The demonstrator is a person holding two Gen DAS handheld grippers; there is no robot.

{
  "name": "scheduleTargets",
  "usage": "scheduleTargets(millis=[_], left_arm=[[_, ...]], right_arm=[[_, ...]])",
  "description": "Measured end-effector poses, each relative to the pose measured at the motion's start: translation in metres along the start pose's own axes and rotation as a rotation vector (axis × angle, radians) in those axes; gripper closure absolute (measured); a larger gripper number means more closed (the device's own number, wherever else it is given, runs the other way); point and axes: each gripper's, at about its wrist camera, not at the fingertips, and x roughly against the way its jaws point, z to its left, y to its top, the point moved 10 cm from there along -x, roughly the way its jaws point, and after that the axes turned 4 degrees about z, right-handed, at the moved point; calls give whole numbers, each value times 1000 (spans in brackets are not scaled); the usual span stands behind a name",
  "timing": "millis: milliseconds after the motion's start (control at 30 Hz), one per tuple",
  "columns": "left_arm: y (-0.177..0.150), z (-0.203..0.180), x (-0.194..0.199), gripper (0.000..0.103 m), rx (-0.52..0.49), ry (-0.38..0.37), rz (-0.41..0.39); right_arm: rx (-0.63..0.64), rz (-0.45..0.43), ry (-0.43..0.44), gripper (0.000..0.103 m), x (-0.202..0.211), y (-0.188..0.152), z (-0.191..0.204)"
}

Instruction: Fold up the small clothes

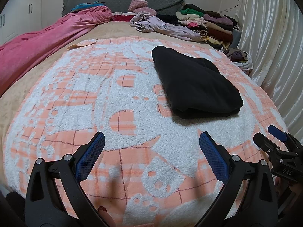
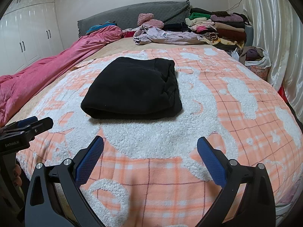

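A black garment [image 1: 195, 84] lies folded into a compact bundle on the orange-and-white fleece blanket [image 1: 94, 98]; it also shows in the right wrist view [image 2: 132, 89]. My left gripper [image 1: 151, 138] is open and empty, hovering above the blanket short of and left of the garment. My right gripper [image 2: 150, 141] is open and empty, just in front of the garment's near edge. The right gripper shows at the right edge of the left wrist view [image 1: 272, 138]; the left gripper shows at the left edge of the right wrist view [image 2: 36, 123].
A pink quilt [image 1: 41, 41] runs along the bed's left side. A crumpled lilac garment [image 1: 161, 25] and a stack of folded clothes [image 1: 208, 22] lie near the grey headboard [image 1: 121, 0]. A bag of clothes [image 2: 253, 56] sits by the white curtain [image 2: 274, 28]. White wardrobes [image 2: 28, 32] stand at the left.
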Motion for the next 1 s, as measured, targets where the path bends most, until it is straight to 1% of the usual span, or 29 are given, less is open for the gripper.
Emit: scheduleTargets(millis=[567, 1000], left_arm=[[-1, 1, 2, 9, 0, 5, 2], [-4, -3, 3, 9, -31, 8, 0]], right_arm=[[-3, 1, -3, 5, 0, 0, 1], [-12, 8, -18, 5, 1, -4, -7]])
